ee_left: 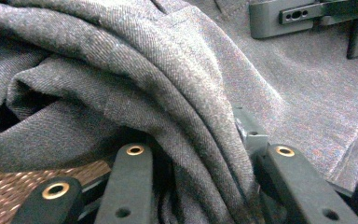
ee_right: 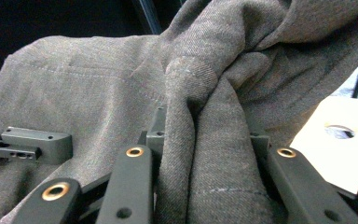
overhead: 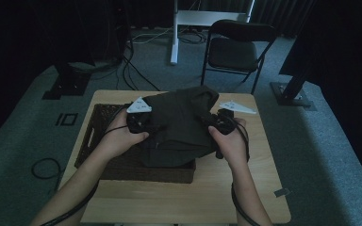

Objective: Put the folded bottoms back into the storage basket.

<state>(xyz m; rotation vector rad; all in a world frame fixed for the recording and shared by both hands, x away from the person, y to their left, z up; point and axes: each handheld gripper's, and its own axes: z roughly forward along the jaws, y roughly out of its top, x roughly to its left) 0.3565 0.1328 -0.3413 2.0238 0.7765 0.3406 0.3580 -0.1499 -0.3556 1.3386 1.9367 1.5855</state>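
A dark grey folded garment hangs between both grippers above a brown wicker basket on the wooden table. My left gripper is shut on the garment's left edge; thick folds of grey cloth run between its black jaws. My right gripper is shut on the right edge, with a bunched fold pinched between its jaws. The opposite gripper appears across the cloth in the left gripper view, and the other gripper shows at the left of the right gripper view.
The basket takes up the table's left half; its woven weave shows under the cloth. Bare tabletop lies to the right. A black folding chair and a white desk leg stand behind the table on grey carpet.
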